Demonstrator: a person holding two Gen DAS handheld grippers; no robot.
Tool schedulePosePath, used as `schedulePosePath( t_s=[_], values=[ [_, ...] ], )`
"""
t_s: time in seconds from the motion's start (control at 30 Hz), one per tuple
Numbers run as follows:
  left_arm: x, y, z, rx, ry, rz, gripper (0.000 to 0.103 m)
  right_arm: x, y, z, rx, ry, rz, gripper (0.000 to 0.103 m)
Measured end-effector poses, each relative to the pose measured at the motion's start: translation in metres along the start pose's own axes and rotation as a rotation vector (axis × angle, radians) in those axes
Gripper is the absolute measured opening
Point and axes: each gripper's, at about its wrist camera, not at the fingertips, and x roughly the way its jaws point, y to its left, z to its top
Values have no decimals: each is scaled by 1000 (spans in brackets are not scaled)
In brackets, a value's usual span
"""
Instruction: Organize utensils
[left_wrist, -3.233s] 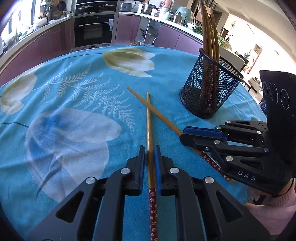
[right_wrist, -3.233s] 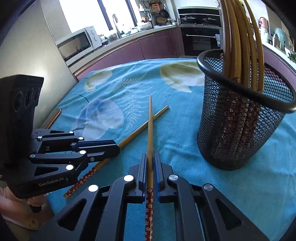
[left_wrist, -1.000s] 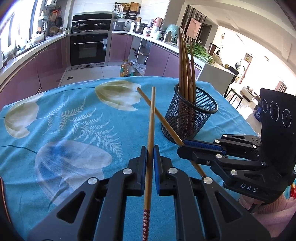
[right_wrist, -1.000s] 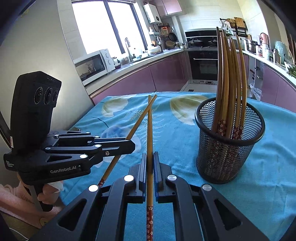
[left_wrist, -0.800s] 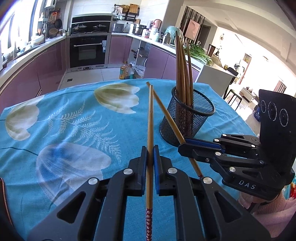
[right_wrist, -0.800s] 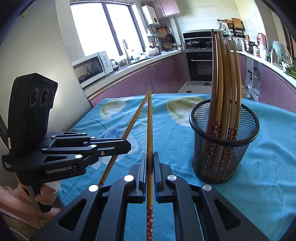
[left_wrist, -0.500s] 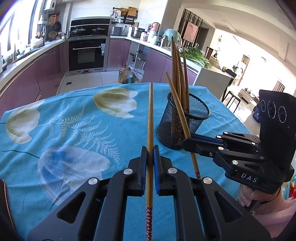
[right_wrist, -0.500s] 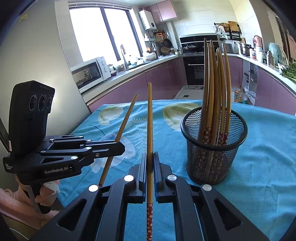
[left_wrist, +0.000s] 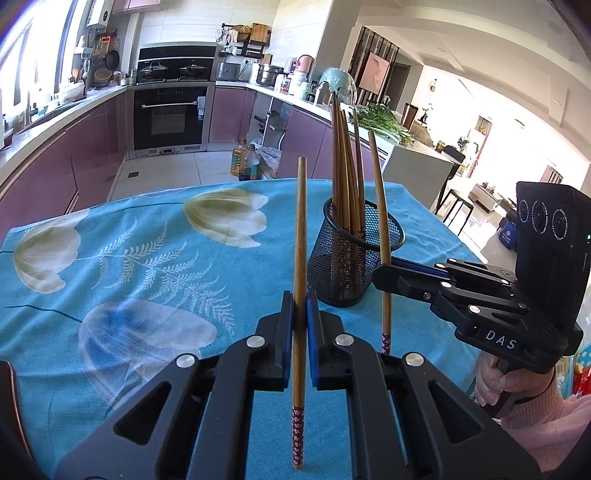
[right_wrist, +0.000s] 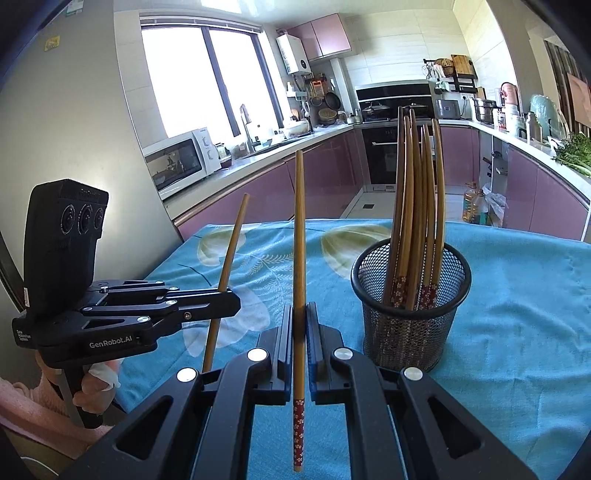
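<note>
My left gripper (left_wrist: 299, 295) is shut on a wooden chopstick (left_wrist: 300, 236) and holds it upright above the table. My right gripper (right_wrist: 299, 308) is shut on a second chopstick (right_wrist: 299, 236), also upright. Each shows in the other's view: the right gripper (left_wrist: 384, 271) with its chopstick (left_wrist: 380, 206) next to the holder, the left gripper (right_wrist: 231, 299) with its chopstick (right_wrist: 231, 247) further left. A black mesh holder (left_wrist: 352, 262) stands on the table with several chopsticks (left_wrist: 343, 166) in it; it also shows in the right wrist view (right_wrist: 410, 314).
The table wears a blue floral cloth (left_wrist: 147, 243); its far edge (left_wrist: 258, 182) drops to the kitchen floor. Purple cabinets, an oven (left_wrist: 171, 114) and a counter lie beyond. A microwave (right_wrist: 181, 162) stands at the left counter.
Both grippers have lifted their chopsticks off the cloth and tipped them from flat to upright. The right gripper's chopstick has swung to the right, beside the holder.
</note>
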Motion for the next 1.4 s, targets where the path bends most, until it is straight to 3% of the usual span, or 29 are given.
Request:
schedulePosePath(
  t_s=[1.4],
  values=[
    [-20, -10, 16, 37, -65, -13, 8, -9, -2, 13, 12, -79, -20, 6]
  ],
)
